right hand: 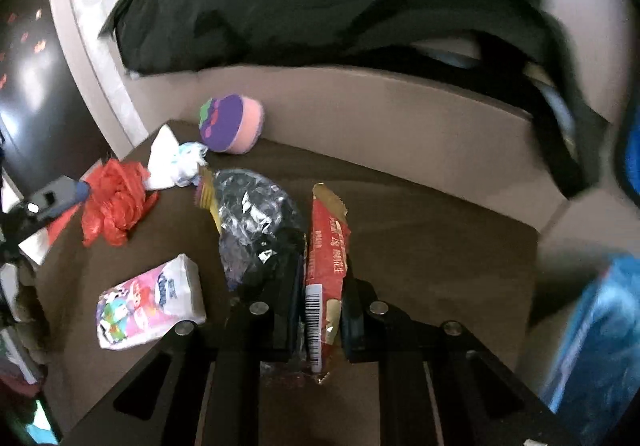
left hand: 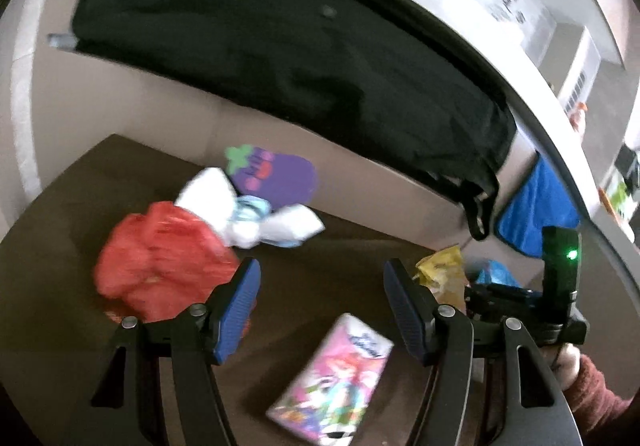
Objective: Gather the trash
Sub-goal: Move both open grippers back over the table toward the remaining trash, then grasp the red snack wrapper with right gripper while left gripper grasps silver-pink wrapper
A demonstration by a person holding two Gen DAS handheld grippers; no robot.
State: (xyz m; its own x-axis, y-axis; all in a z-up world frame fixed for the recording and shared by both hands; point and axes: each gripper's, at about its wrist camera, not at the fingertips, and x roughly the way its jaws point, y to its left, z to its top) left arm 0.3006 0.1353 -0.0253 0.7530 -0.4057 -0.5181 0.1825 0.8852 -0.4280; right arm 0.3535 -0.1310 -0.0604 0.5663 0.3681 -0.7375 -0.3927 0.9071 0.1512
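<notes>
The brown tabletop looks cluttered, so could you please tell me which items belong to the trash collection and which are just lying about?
Trash to collect:
red snack wrapper, pinched in the right claw
crumpled red plastic bag
clear crinkled plastic
crumpled white tissue
yellow wrapper

Probably just lying about:
eggplant-shaped sponge
pink tissue pack
black cloth

My left gripper (left hand: 322,310) stood with its jaws apart and nothing between the blue pads. My right gripper (right hand: 322,286) pointed steeply down toward twelve o'clock, its jaws clamped on a red wrapper (right hand: 326,246). In the left wrist view, that gripper sat at four o'clock, with my hand (left hand: 568,366) and dark red sleeve (left hand: 600,402) behind it.
</notes>
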